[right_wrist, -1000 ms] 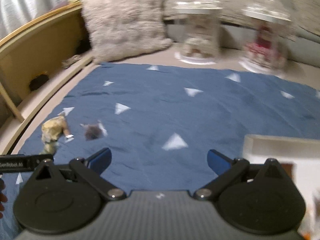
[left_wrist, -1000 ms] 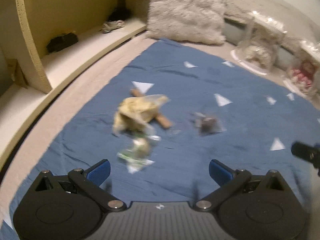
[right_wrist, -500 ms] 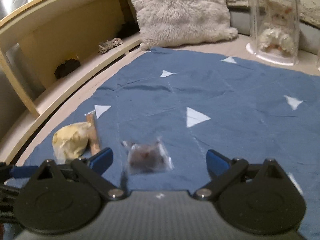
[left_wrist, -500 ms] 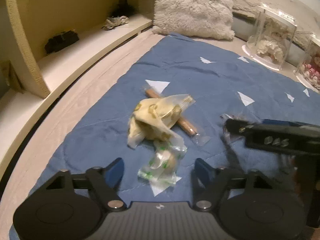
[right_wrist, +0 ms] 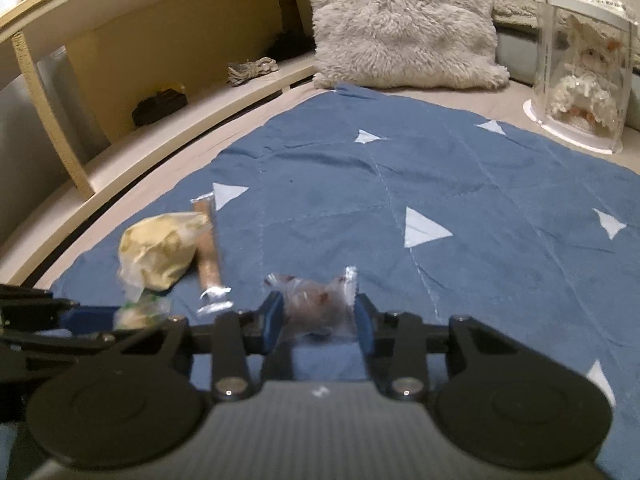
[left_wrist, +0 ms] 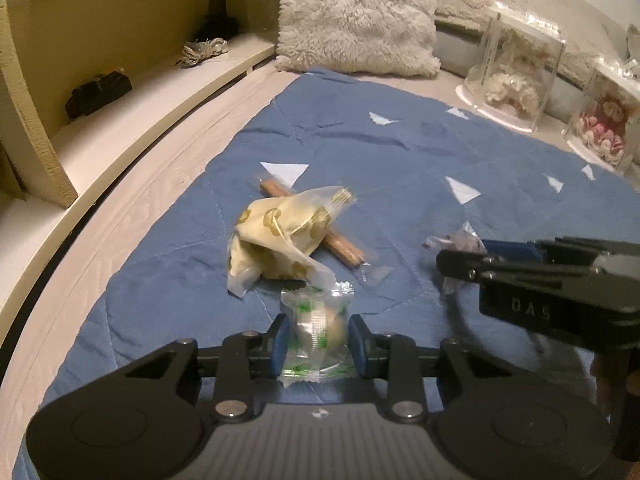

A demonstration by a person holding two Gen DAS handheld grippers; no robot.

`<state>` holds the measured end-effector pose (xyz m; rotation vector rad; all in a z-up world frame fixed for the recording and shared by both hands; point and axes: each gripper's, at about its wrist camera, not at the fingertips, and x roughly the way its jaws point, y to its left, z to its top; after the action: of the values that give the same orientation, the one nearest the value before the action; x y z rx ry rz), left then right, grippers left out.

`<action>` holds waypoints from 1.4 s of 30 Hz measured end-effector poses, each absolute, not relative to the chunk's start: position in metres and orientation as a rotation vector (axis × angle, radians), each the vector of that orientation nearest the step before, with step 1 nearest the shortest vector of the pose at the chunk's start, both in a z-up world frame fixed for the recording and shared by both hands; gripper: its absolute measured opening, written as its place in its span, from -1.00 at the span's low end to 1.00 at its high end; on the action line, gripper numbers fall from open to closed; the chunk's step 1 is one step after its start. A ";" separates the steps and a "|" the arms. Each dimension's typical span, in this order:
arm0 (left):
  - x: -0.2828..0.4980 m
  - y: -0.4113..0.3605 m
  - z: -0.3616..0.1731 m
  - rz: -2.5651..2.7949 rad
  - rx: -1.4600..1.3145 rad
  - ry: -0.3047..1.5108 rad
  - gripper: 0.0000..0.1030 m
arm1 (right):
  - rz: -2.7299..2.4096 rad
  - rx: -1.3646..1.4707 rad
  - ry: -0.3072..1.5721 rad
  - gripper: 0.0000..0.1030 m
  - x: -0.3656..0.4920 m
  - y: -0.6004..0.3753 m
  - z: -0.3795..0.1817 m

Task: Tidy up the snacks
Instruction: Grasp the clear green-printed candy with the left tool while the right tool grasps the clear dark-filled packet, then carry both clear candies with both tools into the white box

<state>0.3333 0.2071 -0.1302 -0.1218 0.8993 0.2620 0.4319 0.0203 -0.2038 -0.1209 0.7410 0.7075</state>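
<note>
Both my grippers clamp a wrapped snack on the blue quilt.

Left wrist view: my left gripper (left_wrist: pixel 318 346) pinches the green-printed candy (left_wrist: pixel 318 334) at lower centre, the yellow snack bag (left_wrist: pixel 280 240) above it.
Right wrist view: my right gripper (right_wrist: pixel 318 320) grips the dark candy (right_wrist: pixel 316 304) at lower centre, the brown stick snack (right_wrist: pixel 208 254) to its left.

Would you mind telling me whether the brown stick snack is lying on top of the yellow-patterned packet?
No, the brown stick snack lies on the blue cloth, and the yellow-patterned packet rests across its middle.

Glossy clear plastic snack wrappers (left_wrist: pixel 316 332) on matt blue cloth (left_wrist: pixel 400 160), fluffy pillow (left_wrist: pixel 356 16)
</note>
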 end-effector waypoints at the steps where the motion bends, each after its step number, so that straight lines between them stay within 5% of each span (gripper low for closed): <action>1: 0.330 0.206 -0.127 0.256 -0.138 0.895 -0.34 | 0.708 -0.124 0.738 -0.15 0.428 0.019 -0.202; 25: 0.262 0.107 -0.027 0.124 -0.144 0.745 -0.34 | 0.547 -0.038 0.664 -0.16 0.313 -0.099 -0.102; 42: 0.275 -0.026 -0.025 -0.095 -0.066 0.723 -0.34 | 0.337 0.047 0.635 -0.15 0.273 -0.243 -0.080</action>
<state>0.2751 -0.0264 -0.0250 -0.0658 0.7232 -0.0945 0.2732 -0.2431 -0.0802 0.0469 0.6345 0.3368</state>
